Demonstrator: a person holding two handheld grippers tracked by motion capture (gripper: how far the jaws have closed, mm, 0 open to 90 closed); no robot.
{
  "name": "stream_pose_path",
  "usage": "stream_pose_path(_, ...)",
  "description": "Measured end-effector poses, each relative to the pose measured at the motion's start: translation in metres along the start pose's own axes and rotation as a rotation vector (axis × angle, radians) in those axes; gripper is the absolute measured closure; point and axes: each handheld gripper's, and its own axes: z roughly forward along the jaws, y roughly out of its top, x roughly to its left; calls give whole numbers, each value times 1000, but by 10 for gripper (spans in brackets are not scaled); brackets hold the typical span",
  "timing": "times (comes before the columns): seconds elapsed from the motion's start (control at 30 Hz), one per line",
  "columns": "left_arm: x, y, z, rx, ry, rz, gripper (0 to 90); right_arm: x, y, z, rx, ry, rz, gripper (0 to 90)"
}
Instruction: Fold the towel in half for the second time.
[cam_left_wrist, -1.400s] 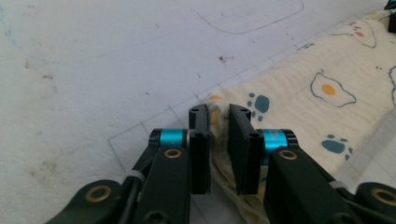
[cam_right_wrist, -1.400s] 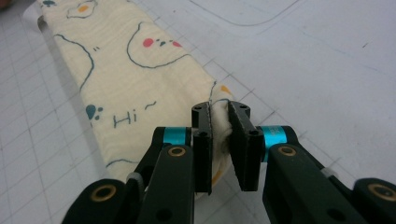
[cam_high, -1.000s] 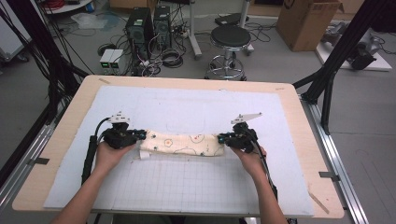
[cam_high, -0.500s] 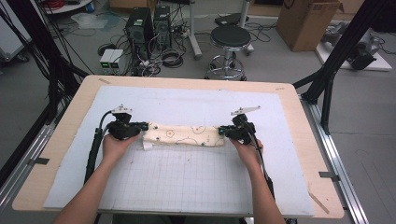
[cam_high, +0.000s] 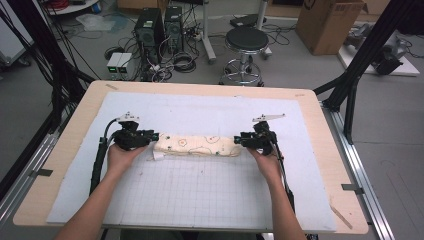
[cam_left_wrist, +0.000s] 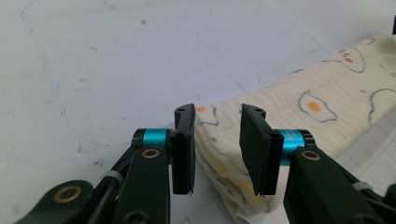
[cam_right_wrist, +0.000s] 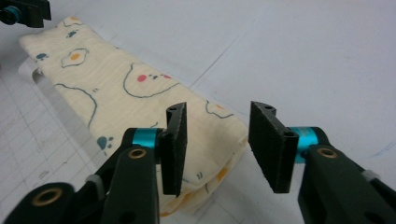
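Two tools, left (cam_left_wrist: 217, 149), right (cam_right_wrist: 217, 147), just opening, folded cloth (cam_high: 197, 146) ends (edges cropped) between jaws.

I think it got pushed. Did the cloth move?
Yes. The cloth slid a little toward the far edge of the table.

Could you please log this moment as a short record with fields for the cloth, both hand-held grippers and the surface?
cloth: folded cloth, cream with fried-egg print, a long strip lying flat
left hand-held gripper: at the cloth's left end, jaws just opened, pads off the fabric
right hand-held gripper: at the right end, jaws just opened, released
surface: white gridded mat
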Motion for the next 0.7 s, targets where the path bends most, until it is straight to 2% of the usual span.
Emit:
stream_pose_path(0.1, -5, 1, -5, 8, -3, 32, 628, 4, 1, -5, -6, 13, 4, 473)
stream_pose_path(0.37, -10, 0, -23, -51, -39, 39, 592, 13, 1, -15, -28, 37, -18, 392)
stream_pose_path(0.57, -10, -7, -33, -51, -63, 44, 547, 18, 2, -21, -55, 30, -34, 307)
stream_pose_path(0.7, -14, -11, -40, -66, -57, 65, 490, 25, 2, -23, -44, 11, -48, 264)
